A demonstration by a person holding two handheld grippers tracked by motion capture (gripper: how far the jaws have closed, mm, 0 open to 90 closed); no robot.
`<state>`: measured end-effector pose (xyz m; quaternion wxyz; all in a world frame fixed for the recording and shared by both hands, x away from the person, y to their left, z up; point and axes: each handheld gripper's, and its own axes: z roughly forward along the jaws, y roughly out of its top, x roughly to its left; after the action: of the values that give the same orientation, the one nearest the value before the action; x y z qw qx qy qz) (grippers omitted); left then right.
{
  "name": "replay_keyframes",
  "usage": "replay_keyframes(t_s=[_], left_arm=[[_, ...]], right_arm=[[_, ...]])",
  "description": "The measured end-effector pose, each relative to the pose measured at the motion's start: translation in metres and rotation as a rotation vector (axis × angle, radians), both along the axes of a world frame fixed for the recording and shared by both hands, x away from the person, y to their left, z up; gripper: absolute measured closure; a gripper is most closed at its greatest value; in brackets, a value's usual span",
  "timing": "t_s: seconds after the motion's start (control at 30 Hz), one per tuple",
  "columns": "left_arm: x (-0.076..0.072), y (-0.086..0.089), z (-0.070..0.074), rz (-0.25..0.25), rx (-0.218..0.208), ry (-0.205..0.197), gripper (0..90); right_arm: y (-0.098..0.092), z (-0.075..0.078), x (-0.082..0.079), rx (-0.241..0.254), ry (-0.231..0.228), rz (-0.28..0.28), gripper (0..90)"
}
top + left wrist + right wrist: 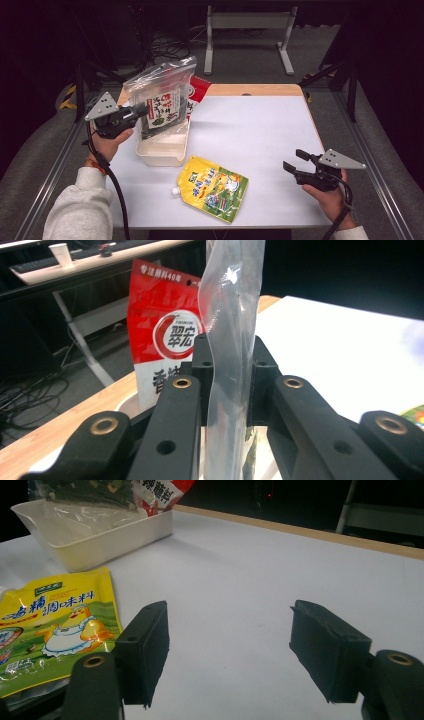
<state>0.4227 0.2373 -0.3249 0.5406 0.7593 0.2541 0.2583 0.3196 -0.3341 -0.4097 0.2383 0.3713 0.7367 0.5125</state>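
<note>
A clear plastic bag (162, 95) of dark seaweed is clamped by the left gripper (141, 111) and held upright over the cream tray (161, 152), in which a red packet (162, 330) is also propped. The right gripper (294, 161) is held released above the table, nothing between its jaws. A yellow-green spout pouch (213, 187) is laid flat near the front edge. The white tabletop (250, 135) is edged in wood at its far side. Beyond it, a dim room with grey flooring, cables and a metal frame (247, 22) is seen.
</note>
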Motion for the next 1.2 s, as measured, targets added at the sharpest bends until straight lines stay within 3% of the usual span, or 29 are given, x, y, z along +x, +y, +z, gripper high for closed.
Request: replay_keyframes(t_s=[0.13,0.5,0.6,0.8,0.87,0.93,0.97,1.1,1.2], left_arm=[[0.003,-0.007,-0.005,-0.008,0.040,0.002,79.6],[0.010,0.000,-0.030,-0.033,-0.043,0.008,79.4],[0.008,-0.001,-0.032,-0.038,-0.043,0.004,79.4],[0.009,-0.016,-0.033,-0.024,0.062,0.003,75.9],[0.009,-0.018,-0.037,-0.007,0.077,0.014,74.7],[0.008,-0.014,-0.041,0.005,0.057,0.021,74.3],[0.007,-0.011,-0.044,0.034,0.070,0.046,72.3],[0.002,-0.007,-0.057,0.056,0.202,0.058,67.0],[-0.005,-0.002,-0.065,0.054,0.233,0.061,66.3]], right_arm=[[0.001,-0.002,0.001,-0.007,0.009,0.007,31.2],[0.005,-0.005,0.003,-0.018,0.025,0.024,30.3],[0.007,-0.006,0.003,-0.025,0.029,0.032,30.4],[0.011,-0.008,0.003,-0.037,0.042,0.045,29.9],[0.011,-0.009,0.003,-0.039,0.043,0.052,29.8],[0.011,-0.010,0.002,-0.037,0.047,0.055,29.6],[0.011,-0.010,0.002,-0.038,0.049,0.055,29.5],[0.011,-0.011,0.004,-0.040,0.065,0.060,28.9],[0.012,-0.013,0.004,-0.044,0.074,0.071,28.7]])
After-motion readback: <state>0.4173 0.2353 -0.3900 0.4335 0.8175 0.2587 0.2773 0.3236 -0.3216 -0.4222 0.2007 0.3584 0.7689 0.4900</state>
